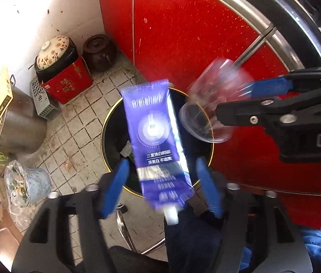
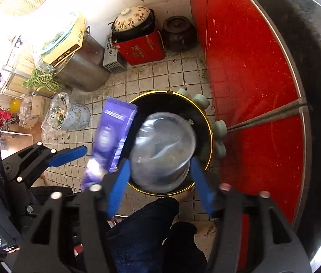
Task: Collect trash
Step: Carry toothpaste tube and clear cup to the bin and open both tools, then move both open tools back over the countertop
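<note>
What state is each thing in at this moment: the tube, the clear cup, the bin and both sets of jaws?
Purple tube: motion-blurred, loose between open jaws, cap end toward the camera, over the bin.
Clear plastic cup: blurred, pads clear of it, over the bin.
Black bin: open, some trash inside.
Left gripper: jaws open.
Right gripper: jaws open.

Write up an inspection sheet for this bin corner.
Surface: dirty white tiled floor.
Job's things: purple tube and clear plastic cup, both blurred, over the black gold-rimmed bin.
Clutter: floral-lidded pot on red box, brown jar, steel pot, green beans, bagged scraps.
Grippers: left hand-held gripper open, pads clear of the tube; right hand-held gripper open around the cup.
Cables: nothing seen.
Surroundings: red cabinet front, white wall.
</note>
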`<action>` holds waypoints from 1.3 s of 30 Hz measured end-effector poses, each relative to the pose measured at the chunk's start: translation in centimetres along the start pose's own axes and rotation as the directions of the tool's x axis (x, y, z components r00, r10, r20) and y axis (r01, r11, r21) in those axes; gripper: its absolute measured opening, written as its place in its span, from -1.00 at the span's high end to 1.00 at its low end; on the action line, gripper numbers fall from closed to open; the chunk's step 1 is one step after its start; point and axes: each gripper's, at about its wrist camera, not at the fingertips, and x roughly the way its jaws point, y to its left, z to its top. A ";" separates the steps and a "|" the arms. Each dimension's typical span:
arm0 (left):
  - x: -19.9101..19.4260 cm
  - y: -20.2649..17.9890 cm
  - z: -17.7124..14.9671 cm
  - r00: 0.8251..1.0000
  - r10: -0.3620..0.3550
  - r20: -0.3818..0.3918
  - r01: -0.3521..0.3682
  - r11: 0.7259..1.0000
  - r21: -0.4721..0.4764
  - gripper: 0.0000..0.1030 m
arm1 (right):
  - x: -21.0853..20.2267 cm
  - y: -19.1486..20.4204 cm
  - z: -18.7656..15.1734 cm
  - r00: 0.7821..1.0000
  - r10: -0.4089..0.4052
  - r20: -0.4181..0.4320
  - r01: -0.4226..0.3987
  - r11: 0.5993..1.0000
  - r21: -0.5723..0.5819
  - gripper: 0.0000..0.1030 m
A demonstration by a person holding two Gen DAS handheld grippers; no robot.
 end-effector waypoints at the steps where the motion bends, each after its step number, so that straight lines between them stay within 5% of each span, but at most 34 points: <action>1: 0.2 0.1 0.0 1.000 0.005 -0.002 -0.005 1.000 -0.002 -0.45 | 0.1 -0.1 0.0 1.000 0.009 -0.007 -0.009 1.000 0.002 -0.25; 8: -0.9 0.0 -0.5 1.000 0.027 0.008 -0.027 1.000 -0.004 -0.63 | -2.1 0.1 -1.0 0.999 0.031 0.020 -0.031 0.999 -0.011 -0.43; 13: -5.4 -2.3 0.0 0.992 0.072 0.104 -0.079 0.995 0.061 -0.81 | -9.3 -0.7 -3.7 0.988 0.060 0.139 -0.060 0.998 -0.003 -0.52; 16: -8.7 -5.9 0.6 0.983 0.055 0.175 -0.082 0.986 0.148 -0.87 | -15.8 -3.2 -6.8 0.965 0.033 0.260 -0.048 0.998 0.051 -0.55; 19: -11.4 -11.2 1.7 0.971 0.000 0.239 -0.066 0.960 0.272 -0.87 | -21.9 -6.8 -11.0 0.921 -0.082 0.380 0.020 0.986 0.165 -0.65; 23: -13.3 -20.8 3.3 0.957 -0.135 0.258 -0.005 0.877 0.480 -0.87 | -28.1 -13.0 -18.6 0.852 -0.289 0.436 0.094 0.905 0.416 -0.67; 28: -13.9 -33.3 2.9 0.934 -0.301 0.190 0.079 0.696 0.714 -0.87 | -32.2 -19.4 -30.9 0.774 -0.506 0.381 0.104 0.695 0.711 -0.67; 32: -14.7 -41.6 1.4 0.914 -0.386 0.126 0.120 0.553 0.824 -0.87 | -33.9 -22.0 -39.6 0.738 -0.591 0.326 0.055 0.533 0.844 -0.67; 36: -15.0 -46.5 -0.2 0.901 -0.427 0.078 0.151 0.475 0.867 -0.87 | -34.5 -22.9 -45.7 0.717 -0.633 0.293 0.022 0.440 0.898 -0.67; 39: -14.6 -49.0 -0.8 0.900 -0.433 0.056 0.155 0.438 0.885 -0.87 | -34.6 -23.5 -48.4 0.714 -0.633 0.297 -0.017 0.409 0.912 -0.67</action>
